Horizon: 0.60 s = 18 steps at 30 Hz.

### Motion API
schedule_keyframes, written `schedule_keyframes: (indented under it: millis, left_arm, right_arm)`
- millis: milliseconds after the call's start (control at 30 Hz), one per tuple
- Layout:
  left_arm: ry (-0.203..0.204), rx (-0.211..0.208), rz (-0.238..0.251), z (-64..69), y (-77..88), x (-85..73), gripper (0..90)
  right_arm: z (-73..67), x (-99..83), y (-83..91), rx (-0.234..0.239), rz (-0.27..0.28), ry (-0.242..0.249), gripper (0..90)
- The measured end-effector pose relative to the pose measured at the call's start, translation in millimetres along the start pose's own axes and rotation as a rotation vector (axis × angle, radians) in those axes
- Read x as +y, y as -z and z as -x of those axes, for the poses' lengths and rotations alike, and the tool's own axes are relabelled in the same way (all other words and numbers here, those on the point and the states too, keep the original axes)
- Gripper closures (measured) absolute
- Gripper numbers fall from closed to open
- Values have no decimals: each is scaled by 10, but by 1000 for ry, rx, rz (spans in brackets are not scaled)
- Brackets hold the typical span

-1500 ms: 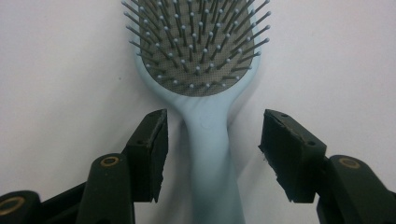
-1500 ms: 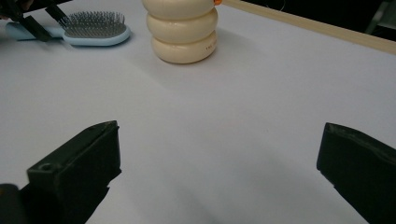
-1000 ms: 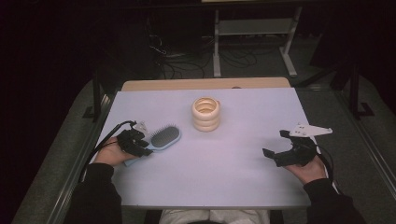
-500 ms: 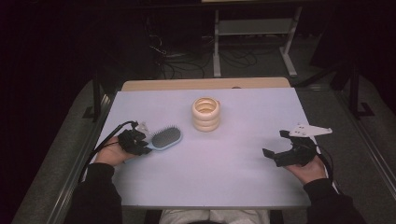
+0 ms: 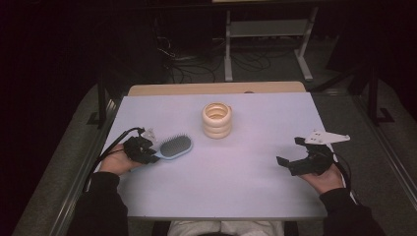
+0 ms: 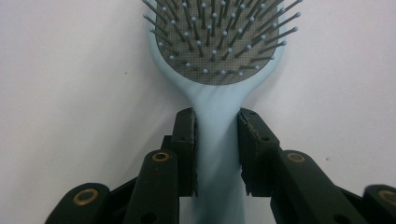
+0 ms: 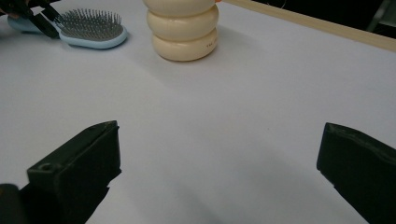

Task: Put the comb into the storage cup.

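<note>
2 jaws of the left hand-held gripper (image 6: 217,154) hide the hairbrush (image 6: 219,56) handle's sides.

This looks like a lab or recording room rather than a home. A plain white desk (image 5: 246,196) with a wooden far edge stands in a pool of light, while everything around it is dark. Behind it, loose cables (image 5: 196,69) lie tangled on a grey carpeted floor (image 5: 364,123) beside a metal-legged stand (image 5: 268,29). Black frame posts (image 5: 102,103) rise at the desk's 2 sides.
</note>
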<state>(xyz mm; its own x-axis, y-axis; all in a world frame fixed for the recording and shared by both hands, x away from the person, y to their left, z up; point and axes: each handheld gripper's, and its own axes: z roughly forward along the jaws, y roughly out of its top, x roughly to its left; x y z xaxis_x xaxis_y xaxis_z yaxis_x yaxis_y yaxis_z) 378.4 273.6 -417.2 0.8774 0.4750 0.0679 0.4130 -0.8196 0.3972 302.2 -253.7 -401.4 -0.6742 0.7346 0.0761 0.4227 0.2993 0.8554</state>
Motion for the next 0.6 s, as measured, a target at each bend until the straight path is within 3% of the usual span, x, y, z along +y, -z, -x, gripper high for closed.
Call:
schedule_keyframes:
  millis: [233, 600]
  left_arm:
    - [-10, -5, 12, 21, 20, -2, 704]
    - [-28, 44, 92, 57, 208, 35, 704]
  right_arm:
    - [-2, 1, 2, 1, 1, -1, 0]
    - [-1, 1, 5, 1, 1, -1, 0]
